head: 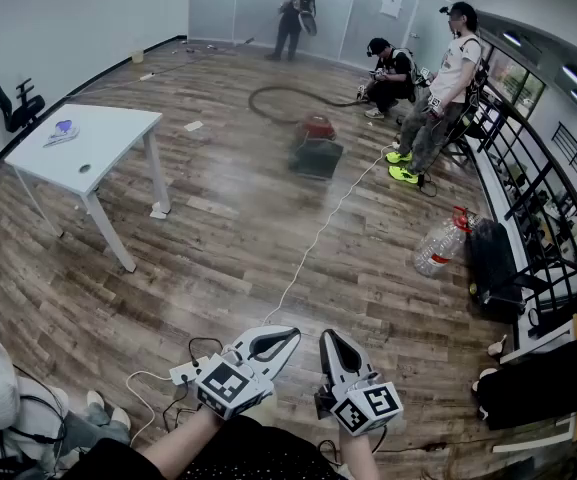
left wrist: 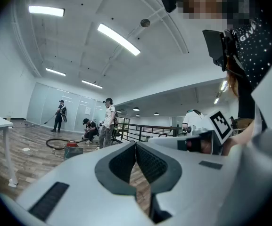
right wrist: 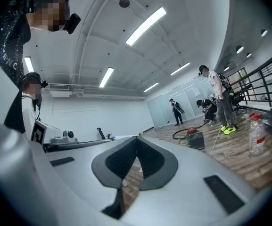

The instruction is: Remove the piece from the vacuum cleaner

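Note:
The vacuum cleaner (head: 317,144), a red and dark box with a black hose (head: 278,96) curling behind it, stands far off on the wooden floor; it also shows small as the vacuum cleaner (left wrist: 71,149) in the left gripper view and the vacuum cleaner (right wrist: 195,137) in the right gripper view. Both grippers are held low at the bottom of the head view, far from it. My left gripper (head: 294,333) is shut with nothing between its jaws. My right gripper (head: 325,335) is likewise shut and empty.
A white table (head: 88,148) stands at the left. A white cable (head: 318,238) runs across the floor from a power strip (head: 185,372) toward the vacuum. A water bottle (head: 437,247) and black bag (head: 491,265) lie by the railing (head: 528,178). Three people (head: 423,78) are at the far end.

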Demonstrator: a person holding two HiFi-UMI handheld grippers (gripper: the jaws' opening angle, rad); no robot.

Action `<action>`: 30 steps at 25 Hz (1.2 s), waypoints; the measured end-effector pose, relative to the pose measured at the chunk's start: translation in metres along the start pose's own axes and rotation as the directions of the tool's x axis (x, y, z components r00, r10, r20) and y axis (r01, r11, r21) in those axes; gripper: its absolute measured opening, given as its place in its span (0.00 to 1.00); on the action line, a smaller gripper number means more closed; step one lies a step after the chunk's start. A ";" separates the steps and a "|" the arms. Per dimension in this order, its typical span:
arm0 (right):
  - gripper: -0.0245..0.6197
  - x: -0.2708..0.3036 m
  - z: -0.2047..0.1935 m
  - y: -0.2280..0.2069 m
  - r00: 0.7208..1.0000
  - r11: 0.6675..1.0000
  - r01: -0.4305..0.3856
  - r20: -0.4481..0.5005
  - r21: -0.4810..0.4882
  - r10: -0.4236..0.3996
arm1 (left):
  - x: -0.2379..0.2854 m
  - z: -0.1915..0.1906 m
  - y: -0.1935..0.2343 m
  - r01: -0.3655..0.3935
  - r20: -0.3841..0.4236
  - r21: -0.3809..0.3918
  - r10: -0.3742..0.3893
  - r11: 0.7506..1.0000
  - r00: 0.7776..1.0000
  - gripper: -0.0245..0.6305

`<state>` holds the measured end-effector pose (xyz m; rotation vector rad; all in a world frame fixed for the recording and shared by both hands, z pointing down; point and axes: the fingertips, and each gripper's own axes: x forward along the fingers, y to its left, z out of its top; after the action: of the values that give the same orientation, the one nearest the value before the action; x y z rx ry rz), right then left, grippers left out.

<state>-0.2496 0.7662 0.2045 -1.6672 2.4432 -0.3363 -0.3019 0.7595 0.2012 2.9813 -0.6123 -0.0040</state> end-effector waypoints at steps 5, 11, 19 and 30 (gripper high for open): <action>0.06 0.012 0.002 -0.018 1.000 1.000 0.001 0.004 0.009 -0.001 | 0.018 0.001 0.012 -0.002 0.007 0.007 0.002 1.000 1.000 0.05; 0.06 0.048 0.002 -0.050 1.000 1.000 -0.007 -0.005 0.022 0.007 | 0.054 -0.004 0.051 0.002 -0.004 -0.002 -0.002 1.000 1.000 0.05; 0.05 0.133 0.034 -0.129 1.000 1.000 0.013 0.007 0.013 -0.013 | 0.139 0.017 0.132 0.042 0.010 0.005 -0.042 0.999 0.999 0.05; 0.06 0.248 0.070 -0.227 1.000 1.000 0.025 0.002 0.018 -0.025 | 0.247 0.032 0.254 0.050 0.000 -0.020 -0.050 0.999 0.999 0.05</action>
<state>-0.1185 0.4490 0.1978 -1.6911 2.4126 -0.3580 -0.1753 0.4270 0.1984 2.9764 -0.5348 -0.0129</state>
